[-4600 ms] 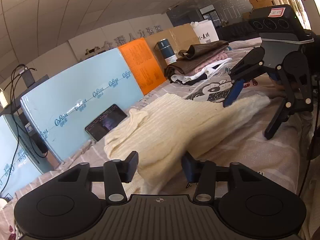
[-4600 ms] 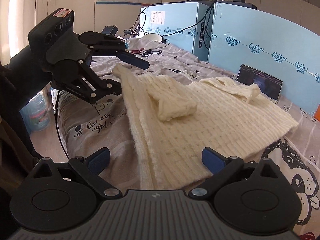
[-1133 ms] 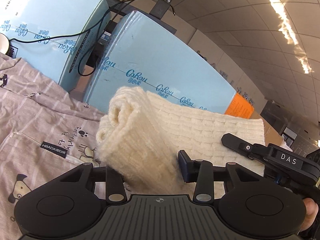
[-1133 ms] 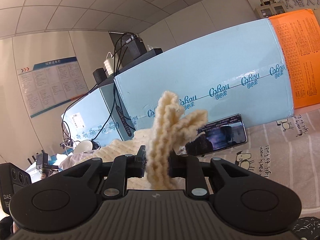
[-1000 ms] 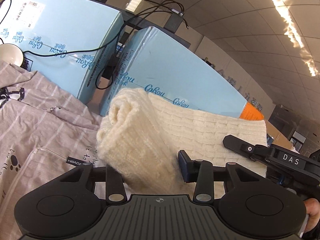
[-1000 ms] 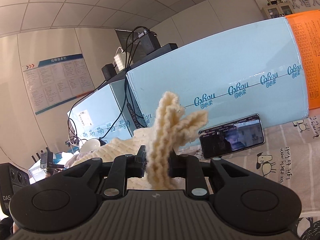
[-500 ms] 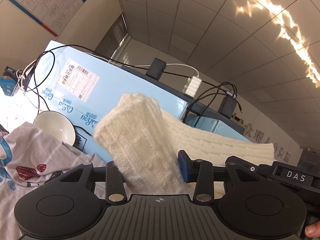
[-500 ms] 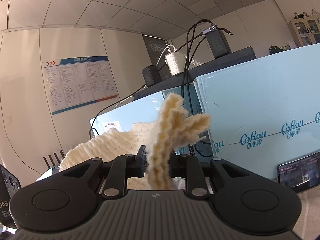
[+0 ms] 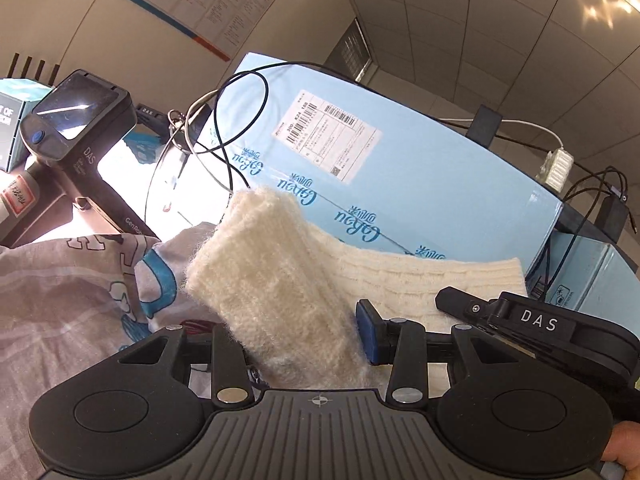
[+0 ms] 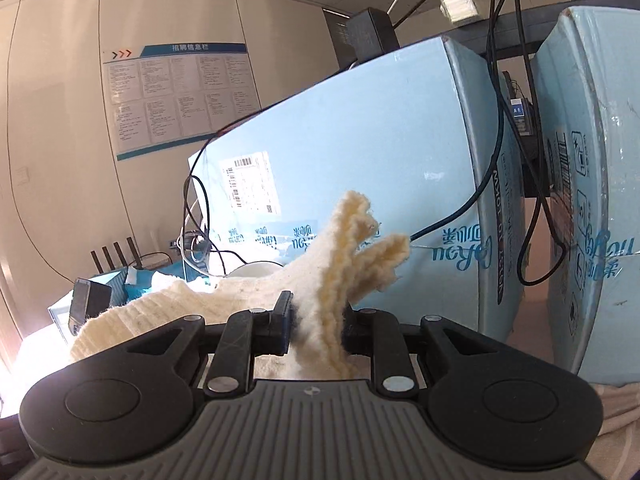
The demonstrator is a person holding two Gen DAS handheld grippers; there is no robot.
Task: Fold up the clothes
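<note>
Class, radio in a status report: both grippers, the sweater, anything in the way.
Left gripper and right gripper both shut on cream sweater. Sweater held up, stretched between them. Blue boxes and dangling cables close ahead.

Two pale blue boxes (image 10: 360, 152) fill the middle and right of the right wrist frame, black cables (image 10: 500, 80) draped over them. A notice board (image 10: 180, 96) hangs upper left. In the left wrist frame, printed grey bedding (image 9: 72, 292) lies lower left.
</note>
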